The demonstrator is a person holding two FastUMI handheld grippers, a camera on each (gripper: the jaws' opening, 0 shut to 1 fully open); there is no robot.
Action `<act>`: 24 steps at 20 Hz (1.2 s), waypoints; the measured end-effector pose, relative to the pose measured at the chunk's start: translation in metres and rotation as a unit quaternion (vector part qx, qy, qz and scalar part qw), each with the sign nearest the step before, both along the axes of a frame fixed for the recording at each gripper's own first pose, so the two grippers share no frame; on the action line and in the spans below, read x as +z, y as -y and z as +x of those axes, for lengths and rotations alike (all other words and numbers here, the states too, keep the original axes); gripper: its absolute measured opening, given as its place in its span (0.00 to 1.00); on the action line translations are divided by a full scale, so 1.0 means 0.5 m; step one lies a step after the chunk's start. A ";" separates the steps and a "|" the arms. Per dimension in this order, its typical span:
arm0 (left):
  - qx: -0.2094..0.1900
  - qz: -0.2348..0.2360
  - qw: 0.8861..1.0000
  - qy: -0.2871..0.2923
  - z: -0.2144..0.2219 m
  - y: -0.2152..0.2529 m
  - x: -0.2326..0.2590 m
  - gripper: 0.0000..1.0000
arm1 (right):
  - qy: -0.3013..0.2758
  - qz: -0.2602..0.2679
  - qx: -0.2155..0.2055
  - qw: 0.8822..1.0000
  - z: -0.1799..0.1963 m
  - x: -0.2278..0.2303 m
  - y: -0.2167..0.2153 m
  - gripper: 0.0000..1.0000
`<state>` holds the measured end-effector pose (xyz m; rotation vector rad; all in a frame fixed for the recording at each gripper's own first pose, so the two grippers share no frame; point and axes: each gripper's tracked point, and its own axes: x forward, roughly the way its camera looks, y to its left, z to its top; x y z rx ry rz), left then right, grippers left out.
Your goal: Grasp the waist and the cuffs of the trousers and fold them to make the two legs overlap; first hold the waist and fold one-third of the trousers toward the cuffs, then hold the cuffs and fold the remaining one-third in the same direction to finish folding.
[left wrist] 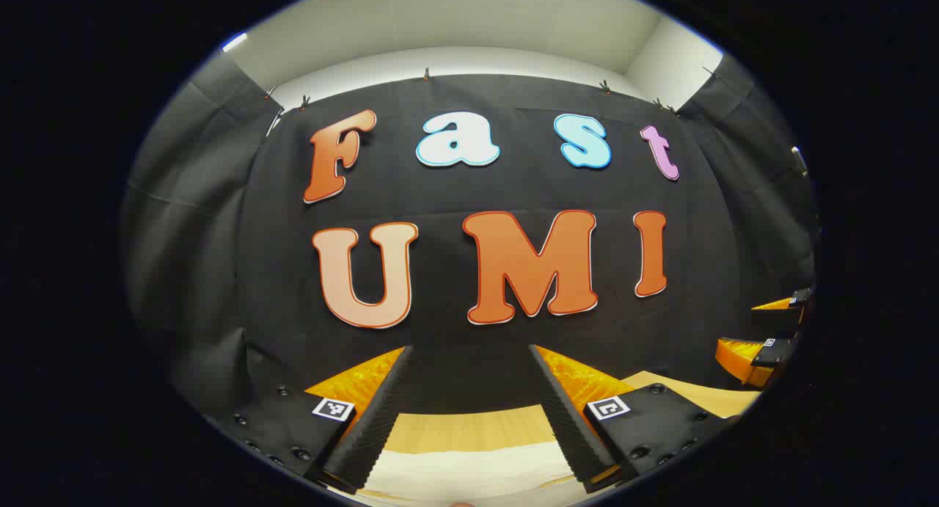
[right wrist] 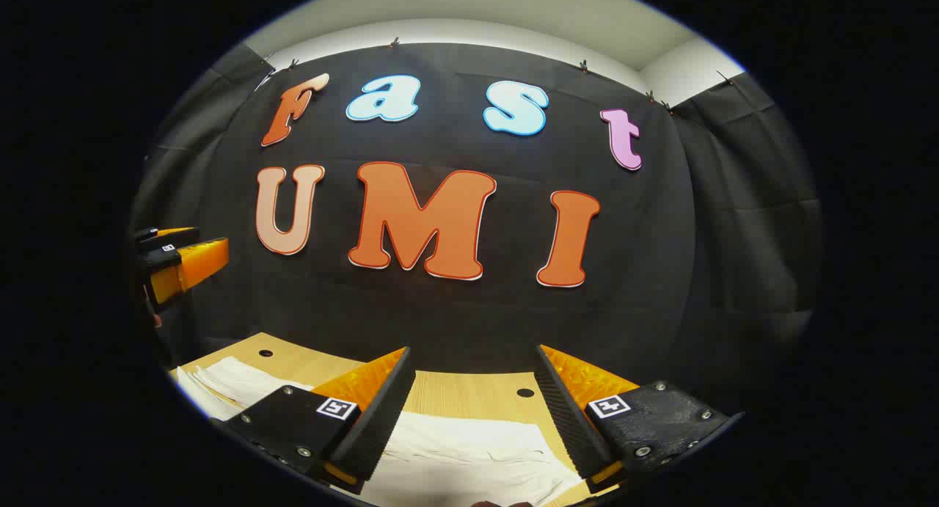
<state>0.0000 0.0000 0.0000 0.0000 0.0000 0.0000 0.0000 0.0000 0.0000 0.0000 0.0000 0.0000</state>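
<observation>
White trousers [right wrist: 469,456] lie flat on the wooden table [right wrist: 455,393], with more of the cloth [right wrist: 227,382] reaching to the left in the right gripper view. My right gripper [right wrist: 473,367] hangs above them, open, nothing between its fingers. In the left gripper view the white trousers [left wrist: 469,470] show low between the fingers, and my left gripper [left wrist: 469,364] is open above them, holding nothing. The right gripper [left wrist: 763,345] appears at the far right edge of the left gripper view. The left gripper [right wrist: 180,261] appears at the left edge of the right gripper view.
The wooden table [left wrist: 469,426] runs up to the black cloth wall behind it. Two small round holes [right wrist: 524,392] mark the tabletop in the right gripper view. A pale wall and ceiling rise above the cloth.
</observation>
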 end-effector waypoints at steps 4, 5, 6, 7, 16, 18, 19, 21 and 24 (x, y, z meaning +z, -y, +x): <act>0.014 0.007 1.000 0.007 -0.015 -0.031 0.006 1.00 | -0.002 0.010 0.003 1.000 0.012 0.003 -0.004 0.99; 0.016 0.008 1.000 0.009 -0.018 -0.037 0.011 1.00 | 0.000 0.010 0.005 1.000 0.014 0.005 -0.003 0.99; 0.017 0.010 1.000 0.009 -0.020 -0.042 0.008 1.00 | 0.001 0.008 0.005 1.000 0.015 0.007 -0.004 0.99; 0.019 0.012 1.000 0.009 -0.021 -0.046 0.008 0.99 | 0.002 0.006 0.006 1.000 0.015 0.006 -0.004 0.99; 0.047 0.020 0.999 -0.011 -0.030 -0.090 -0.028 0.99 | -0.004 0.008 0.001 1.000 0.032 -0.001 0.000 0.99; 0.050 0.012 0.998 -0.021 -0.032 -0.098 -0.041 0.99 | -0.009 0.010 -0.002 1.000 0.037 -0.008 0.007 0.99; 0.051 0.007 0.998 -0.029 -0.032 -0.102 -0.049 0.99 | -0.013 0.009 -0.003 1.000 0.038 -0.014 0.012 0.99; 0.056 0.000 0.997 -0.046 -0.033 -0.114 -0.074 1.00 | -0.034 0.010 -0.003 0.999 0.045 -0.040 0.020 0.99; 0.058 -0.014 0.995 -0.074 -0.033 -0.124 -0.116 0.99 | -0.086 0.012 -0.009 0.996 0.053 -0.101 0.041 0.99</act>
